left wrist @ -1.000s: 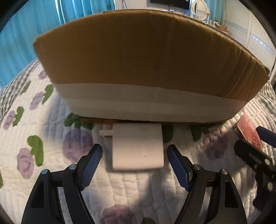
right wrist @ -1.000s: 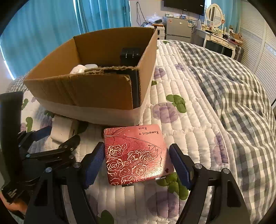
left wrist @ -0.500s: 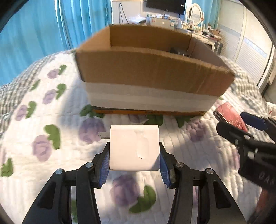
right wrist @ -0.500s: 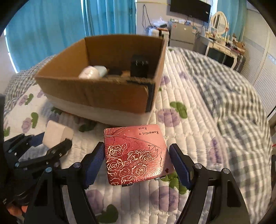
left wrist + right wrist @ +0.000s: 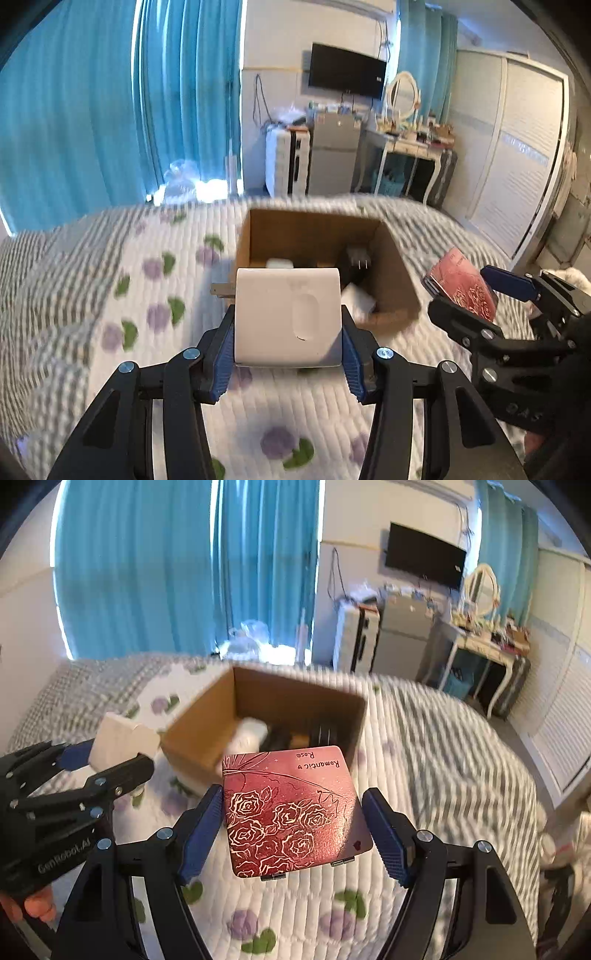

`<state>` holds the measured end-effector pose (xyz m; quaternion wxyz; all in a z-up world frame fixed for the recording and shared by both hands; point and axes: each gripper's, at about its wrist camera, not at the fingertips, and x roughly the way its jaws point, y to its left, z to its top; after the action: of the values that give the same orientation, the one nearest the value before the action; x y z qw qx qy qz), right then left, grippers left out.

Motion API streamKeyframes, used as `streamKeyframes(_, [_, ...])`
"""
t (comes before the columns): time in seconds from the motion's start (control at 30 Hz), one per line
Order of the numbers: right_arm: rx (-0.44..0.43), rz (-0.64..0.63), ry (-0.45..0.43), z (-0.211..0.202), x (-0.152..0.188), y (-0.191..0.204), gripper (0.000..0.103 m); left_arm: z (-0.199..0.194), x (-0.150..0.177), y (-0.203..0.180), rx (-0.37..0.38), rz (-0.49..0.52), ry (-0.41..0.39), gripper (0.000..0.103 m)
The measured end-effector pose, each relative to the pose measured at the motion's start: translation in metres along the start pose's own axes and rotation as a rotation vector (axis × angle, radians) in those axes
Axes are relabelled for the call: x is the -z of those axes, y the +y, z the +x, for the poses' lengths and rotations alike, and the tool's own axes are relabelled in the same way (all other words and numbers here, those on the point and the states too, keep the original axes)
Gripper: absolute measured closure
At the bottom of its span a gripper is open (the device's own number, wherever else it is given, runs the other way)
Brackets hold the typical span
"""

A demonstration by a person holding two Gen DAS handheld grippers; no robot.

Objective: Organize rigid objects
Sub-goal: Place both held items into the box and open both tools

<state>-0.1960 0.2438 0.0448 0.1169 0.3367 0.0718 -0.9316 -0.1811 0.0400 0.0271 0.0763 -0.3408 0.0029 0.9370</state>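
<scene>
Above the quilted bed [image 5: 110, 295], the left gripper [image 5: 288, 347] clamps its fingers on a white charger [image 5: 288, 317], while the right gripper [image 5: 291, 827] grips a red rose-patterned case [image 5: 291, 808] (hinges toward the camera). The open cardboard box [image 5: 399, 288] lies ahead and below both; the left load appears nearer its rim.

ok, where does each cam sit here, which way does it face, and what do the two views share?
Left wrist: on the left gripper, facing the cardboard box over the bed; its fingers grip a white adapter; the right gripper shows.
Right wrist: on the right gripper, facing the box; it carries a red rose case; the left gripper shows.
Shared: box, both objects, TV.
</scene>
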Motion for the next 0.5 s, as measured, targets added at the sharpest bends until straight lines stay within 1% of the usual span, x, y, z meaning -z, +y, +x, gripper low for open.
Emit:
streamKeyframes(0.07, [-0.004, -0.003, -0.020, -0.001, -0.016, -0.003, 0.028, 0.007, -0.020, 0.000, -0.007, 0.014, -0.016, 0.053])
streamKeyframes(0.17, [-0.006, 0.001, -0.046, 0.006, -0.042, -0.013, 0.028, 0.027, -0.046, 0.000, -0.032, 0.038, -0.026, 0.053])
streamKeyframes(0.23, [-0.002, 0.001, -0.055, 0.013, -0.053, -0.018, 0.028, 0.051, -0.057, 0.003, -0.019, 0.025, -0.012, 0.053])
streamKeyframes(0.3, [0.003, 0.004, -0.057, 0.026, -0.063, -0.024, 0.028, 0.073, -0.062, 0.002, -0.012, 0.020, 0.011, 0.053])
streamKeyframes(0.37, [0.000, 0.014, -0.051, 0.044, -0.068, -0.031, 0.028, 0.098, -0.061, 0.001, -0.028, 0.039, 0.034, 0.053])
streamKeyframes(0.43, [-0.007, 0.024, -0.040, 0.058, -0.070, -0.037, 0.028, 0.127, -0.053, -0.001, -0.042, 0.053, 0.076, 0.053])
streamKeyframes(0.5, [-0.013, 0.033, -0.023, 0.076, -0.066, -0.042, 0.028, 0.147, -0.047, 0.000, -0.027, 0.045, 0.117, 0.053])
